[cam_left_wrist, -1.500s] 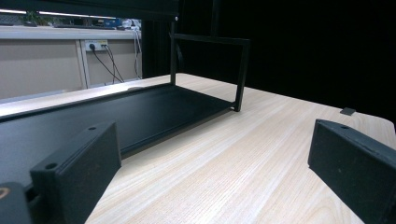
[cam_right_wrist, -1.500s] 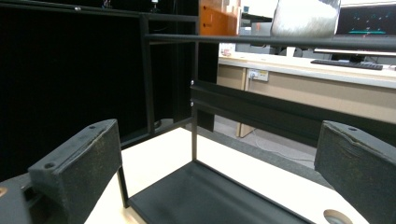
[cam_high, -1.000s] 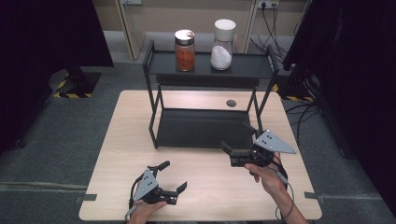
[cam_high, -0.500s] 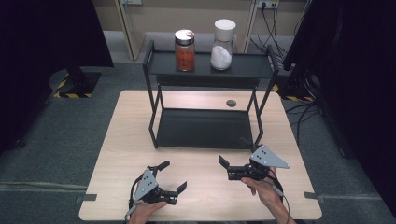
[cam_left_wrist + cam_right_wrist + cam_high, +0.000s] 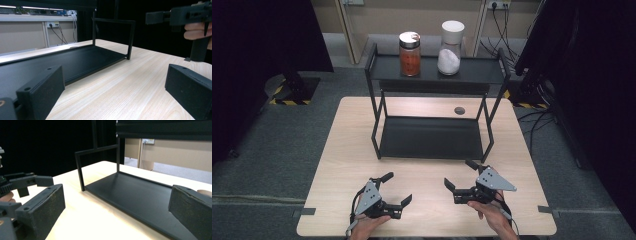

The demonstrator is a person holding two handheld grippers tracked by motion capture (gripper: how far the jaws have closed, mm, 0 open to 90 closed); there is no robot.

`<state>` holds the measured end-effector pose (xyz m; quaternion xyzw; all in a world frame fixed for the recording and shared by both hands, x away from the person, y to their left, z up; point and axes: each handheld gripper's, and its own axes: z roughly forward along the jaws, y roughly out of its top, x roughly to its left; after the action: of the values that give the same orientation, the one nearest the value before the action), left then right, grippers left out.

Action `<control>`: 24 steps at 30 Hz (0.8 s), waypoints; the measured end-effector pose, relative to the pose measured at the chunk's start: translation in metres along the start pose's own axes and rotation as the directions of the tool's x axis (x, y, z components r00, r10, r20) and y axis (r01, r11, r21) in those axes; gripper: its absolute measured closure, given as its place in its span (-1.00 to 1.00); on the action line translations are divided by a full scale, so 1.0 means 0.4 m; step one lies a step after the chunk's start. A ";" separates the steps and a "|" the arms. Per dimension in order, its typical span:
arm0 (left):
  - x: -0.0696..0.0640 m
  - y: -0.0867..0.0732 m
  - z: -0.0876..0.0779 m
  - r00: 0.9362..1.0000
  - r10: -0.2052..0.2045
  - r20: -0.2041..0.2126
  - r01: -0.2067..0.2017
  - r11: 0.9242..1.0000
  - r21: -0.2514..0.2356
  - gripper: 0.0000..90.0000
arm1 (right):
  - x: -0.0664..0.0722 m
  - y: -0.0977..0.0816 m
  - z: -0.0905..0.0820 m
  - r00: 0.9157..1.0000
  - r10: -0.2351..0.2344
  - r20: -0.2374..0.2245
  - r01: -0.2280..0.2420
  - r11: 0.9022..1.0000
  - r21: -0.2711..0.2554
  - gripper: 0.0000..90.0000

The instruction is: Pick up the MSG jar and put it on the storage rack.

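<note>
Jars on rack's top shelf: red spice jar (image 5: 410,54), white-lidded jar (image 5: 450,48). My left gripper (image 5: 394,189) and right gripper (image 5: 459,177) gape empty over table (image 5: 342,150); reach probably next.

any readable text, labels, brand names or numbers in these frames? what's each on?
None legible.
Red-filled jar on the rack's top shelf: no label can be made out.
White-filled jar beside it: no label can be made out.
Left gripper and right gripper: no markings visible.
</note>
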<state>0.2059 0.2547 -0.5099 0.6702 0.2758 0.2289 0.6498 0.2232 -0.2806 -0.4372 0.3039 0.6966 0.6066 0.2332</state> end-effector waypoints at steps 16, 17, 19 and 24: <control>0.002 0.000 -0.003 1.000 0.000 0.003 0.000 1.000 -0.011 -0.96 | 0.013 -0.054 0.011 1.000 0.002 -0.013 -0.002 1.000 -0.001 -0.98; 0.002 0.001 -0.003 1.000 0.000 0.003 0.000 1.000 -0.012 -0.96 | 0.013 -0.057 0.012 1.000 0.002 -0.014 -0.002 1.000 -0.001 -0.98; 0.003 0.001 -0.003 1.000 0.001 0.005 -0.001 1.000 -0.012 -0.96 | 0.011 -0.063 0.012 1.000 0.003 -0.019 -0.004 1.000 -0.004 -0.98; 0.002 0.001 -0.003 1.000 -0.001 0.005 0.001 1.000 -0.013 -0.96 | 0.009 -0.078 0.018 0.999 0.012 -0.030 -0.012 1.000 0.002 -0.98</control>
<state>0.2059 0.2562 -0.5094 0.6665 0.2729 0.2287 0.6549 0.2212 -0.2755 -0.4688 0.2992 0.6986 0.6120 0.2188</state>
